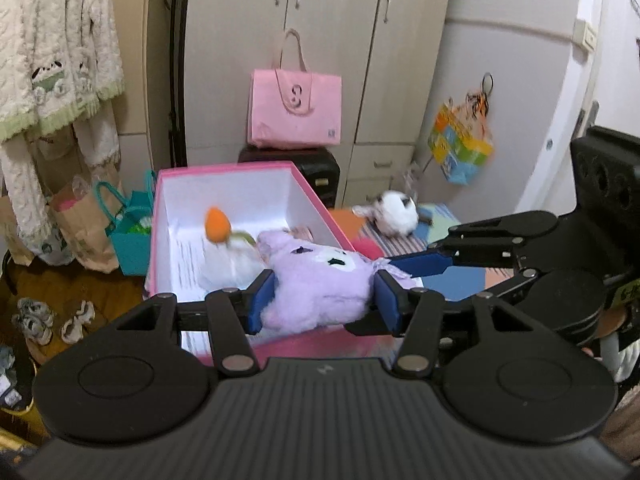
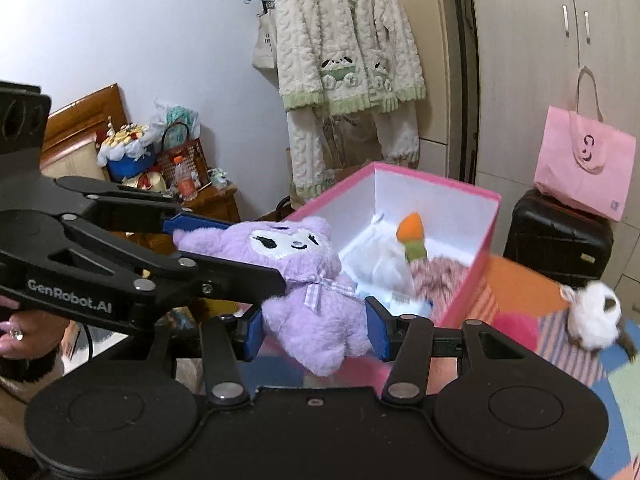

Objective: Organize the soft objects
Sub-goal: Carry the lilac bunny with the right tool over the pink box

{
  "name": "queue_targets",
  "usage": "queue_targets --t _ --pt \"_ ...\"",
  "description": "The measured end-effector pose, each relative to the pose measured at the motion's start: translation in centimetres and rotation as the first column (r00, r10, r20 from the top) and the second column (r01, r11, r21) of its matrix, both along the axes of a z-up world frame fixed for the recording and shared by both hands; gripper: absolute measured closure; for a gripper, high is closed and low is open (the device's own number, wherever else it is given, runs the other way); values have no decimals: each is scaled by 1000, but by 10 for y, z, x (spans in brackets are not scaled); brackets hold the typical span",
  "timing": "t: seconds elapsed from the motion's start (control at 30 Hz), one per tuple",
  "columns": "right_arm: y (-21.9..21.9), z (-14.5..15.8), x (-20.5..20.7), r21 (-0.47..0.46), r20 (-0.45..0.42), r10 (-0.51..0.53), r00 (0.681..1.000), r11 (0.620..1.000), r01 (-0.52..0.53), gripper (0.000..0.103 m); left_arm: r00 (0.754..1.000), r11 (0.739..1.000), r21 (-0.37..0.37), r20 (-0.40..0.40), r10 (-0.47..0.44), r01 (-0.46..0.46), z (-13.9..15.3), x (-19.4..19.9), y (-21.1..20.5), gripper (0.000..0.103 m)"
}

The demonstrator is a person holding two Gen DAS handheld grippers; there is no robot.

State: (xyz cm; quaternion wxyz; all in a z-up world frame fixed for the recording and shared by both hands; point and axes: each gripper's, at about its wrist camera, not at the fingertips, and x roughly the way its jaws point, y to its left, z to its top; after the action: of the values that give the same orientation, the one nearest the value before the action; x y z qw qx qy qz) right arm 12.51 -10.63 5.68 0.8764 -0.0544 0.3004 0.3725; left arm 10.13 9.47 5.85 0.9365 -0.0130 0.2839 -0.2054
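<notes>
Seen from the left wrist, the left gripper (image 1: 324, 300) had its blue pads pressed into the head end of the purple plush toy (image 1: 320, 284), jaws partly closed and sinking into the fur. The right gripper (image 1: 404, 266) came in from the right side and met the toy near its ear. The toy hung above the near edge of the pink box (image 1: 308, 192), whose white inside already held an orange carrot plush (image 1: 218, 224). A white and brown plush (image 1: 394, 214) lay beyond on the patterned mat (image 1: 456, 280).

Seen from the right wrist, the right gripper (image 2: 314, 328) squeezed the toy's (image 2: 304, 280) lower body between its pads, jaws about half closed on it. The left gripper (image 2: 180, 236) reached in from the left, clamped on the head. The box (image 2: 436, 188) sat just behind, open, with a pink fluffy thing (image 2: 440, 276) inside beside the carrot (image 2: 410, 228).

To my eye the step was carrying the toy over the rim. It would go best if both hands travelled together, cleared the pink wall, then lowered onto the free space before either let go, so the toy would not snag or stretch.
</notes>
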Motion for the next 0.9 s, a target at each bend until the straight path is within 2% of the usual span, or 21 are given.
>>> queue_targets --t 0.17,0.3,0.4,0.5,0.6,0.73,0.9 --pt "23 5 26 -52 72 5 997 999 -2 47 999 999 -17 14 32 -32 1 35 14 52" --pt "32 5 49 -94 128 14 992 996 -1 47 1000 1000 12 24 1 -2 4 63 22 53" --pt "40 4 65 -151 176 27 984 988 0 47 1000 1000 24 -13 -1 2 0 89 24 54" --pt "41 1 93 -168 146 33 989 986 -8 48 1000 998 58 -8 10 -9 -7 110 19 54" --pt "43 -6 122 -184 117 23 993 983 -2 48 999 998 59 -29 28 -26 -15 135 17 54" --pt "46 -19 152 -207 88 57 994 978 -38 48 994 998 22 -87 60 -58 -28 169 20 55" --pt "48 -33 182 -220 35 38 999 975 -30 49 983 995 -31 -164 86 -92 -47 197 23 55"
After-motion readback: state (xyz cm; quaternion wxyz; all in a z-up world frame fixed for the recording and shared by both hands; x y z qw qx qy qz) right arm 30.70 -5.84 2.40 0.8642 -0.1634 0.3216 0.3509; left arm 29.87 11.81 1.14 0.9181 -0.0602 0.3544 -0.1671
